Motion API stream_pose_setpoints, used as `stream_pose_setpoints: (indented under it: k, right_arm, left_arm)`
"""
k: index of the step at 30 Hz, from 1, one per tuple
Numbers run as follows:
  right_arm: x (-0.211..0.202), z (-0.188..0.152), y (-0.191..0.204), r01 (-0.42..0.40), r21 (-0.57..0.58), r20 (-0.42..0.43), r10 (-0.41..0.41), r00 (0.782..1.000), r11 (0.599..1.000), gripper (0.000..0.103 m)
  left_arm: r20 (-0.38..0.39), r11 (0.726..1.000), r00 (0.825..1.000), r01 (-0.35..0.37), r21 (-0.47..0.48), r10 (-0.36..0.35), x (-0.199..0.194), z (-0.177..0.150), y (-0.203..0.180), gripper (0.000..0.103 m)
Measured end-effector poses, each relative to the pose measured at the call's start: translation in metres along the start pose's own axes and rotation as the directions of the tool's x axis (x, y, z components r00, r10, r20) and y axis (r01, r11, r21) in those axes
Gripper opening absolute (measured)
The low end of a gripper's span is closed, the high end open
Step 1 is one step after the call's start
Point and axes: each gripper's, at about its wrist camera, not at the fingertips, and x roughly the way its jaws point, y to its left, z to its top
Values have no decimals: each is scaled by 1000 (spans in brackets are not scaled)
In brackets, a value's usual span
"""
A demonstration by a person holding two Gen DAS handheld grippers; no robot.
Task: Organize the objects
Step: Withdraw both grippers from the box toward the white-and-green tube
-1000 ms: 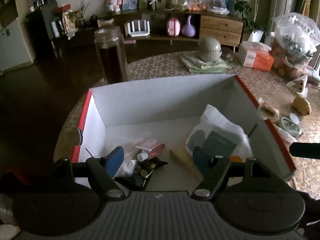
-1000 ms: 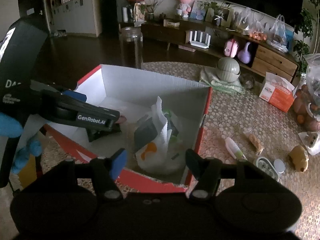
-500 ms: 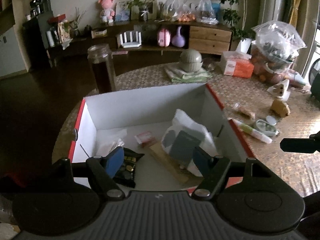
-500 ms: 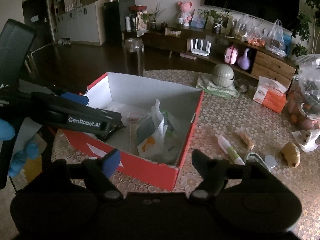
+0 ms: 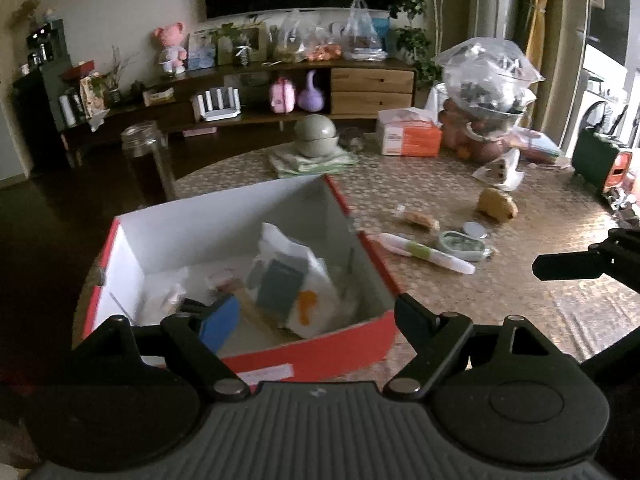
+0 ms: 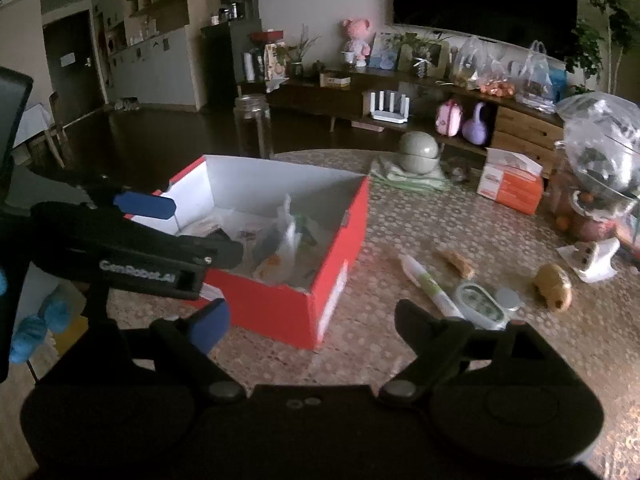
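Two grippers are seen with nothing between their fingers, and the jaws of both are opening. The left gripper (image 5: 316,320) has been drawn back from inside the red box (image 5: 320,350): a second ago its fingers hung over the box's contents, whereas now they hover over the near wall. The right gripper (image 6: 312,320) has likewise been pulled away from the box, and its fingers now frame the box's near corner and bare table (image 6: 560,360) beside it. From this it is judged that a deposit has been finished and that another loose item is to be fetched next.

Inside the box, a white plastic bag (image 5: 296,276) with a dark packet in it is seen just beyond the left gripper's fingers, with smaller packets to the left of it. To the right of the box, well apart from the left gripper, the loose items are laid out: a white-and-green tube (image 6: 430,288) nearest the box, then an oval tin (image 6: 478,306), a round lid (image 6: 508,299), a wrapped snack (image 6: 456,261) and a brown toy (image 6: 554,286) farthest from it. The tube and tin are found just beyond the right gripper's right finger. Beyond the box, a tall glass jar (image 5: 146,160) and a green lidded bowl (image 5: 316,136) are set.
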Motion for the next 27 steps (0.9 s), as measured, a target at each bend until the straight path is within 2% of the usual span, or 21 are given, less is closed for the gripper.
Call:
stream_pose_setpoints:
  k: [11, 20, 27]
  right_arm:
    - [-28, -38, -60, 63, 68, -3, -63, 998, 996, 90]
    - [-39, -65, -118, 144, 119, -24, -142, 990, 982, 90]
    - [-43, -80, -162, 179, 180, -57, -172, 984, 967, 90]
  left_arm:
    - [19, 999, 999, 46, 4, -46, 4, -7, -48, 101]
    - [12, 995, 995, 97, -6, -96, 24, -9, -89, 103]
    - [-20, 994, 994, 107, 38, -106, 49, -9, -126, 103]
